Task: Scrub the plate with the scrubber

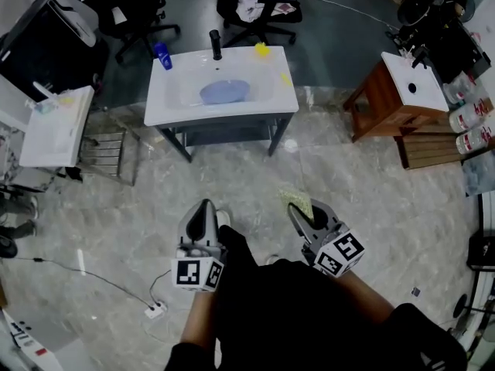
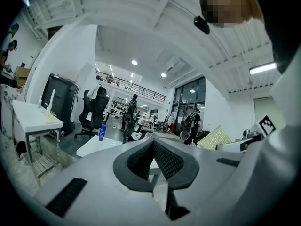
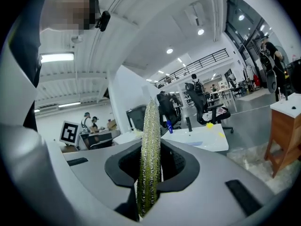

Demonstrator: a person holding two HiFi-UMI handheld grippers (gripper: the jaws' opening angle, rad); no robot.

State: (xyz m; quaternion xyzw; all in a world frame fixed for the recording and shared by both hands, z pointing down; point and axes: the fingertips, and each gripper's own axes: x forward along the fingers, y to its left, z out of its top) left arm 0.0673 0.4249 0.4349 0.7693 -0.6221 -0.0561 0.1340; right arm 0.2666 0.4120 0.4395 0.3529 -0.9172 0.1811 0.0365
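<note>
Grey marble floor lies open around two hand-held grippers: the left gripper closed and empty, the right gripper clamping a yellow-green scrubber. Well ahead, the blue plate sits in a white sink.

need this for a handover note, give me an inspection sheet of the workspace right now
surface: white sink table
job's things: blue plate in its basin; scrubber in right tongs
clutter: blue bottle, yellow item beside black faucet
grippers: left tongs shut, empty; right tongs shut on scrubber
cables: corded white plug on floor
surroundings: office chairs, wooden stand, white side table
</note>
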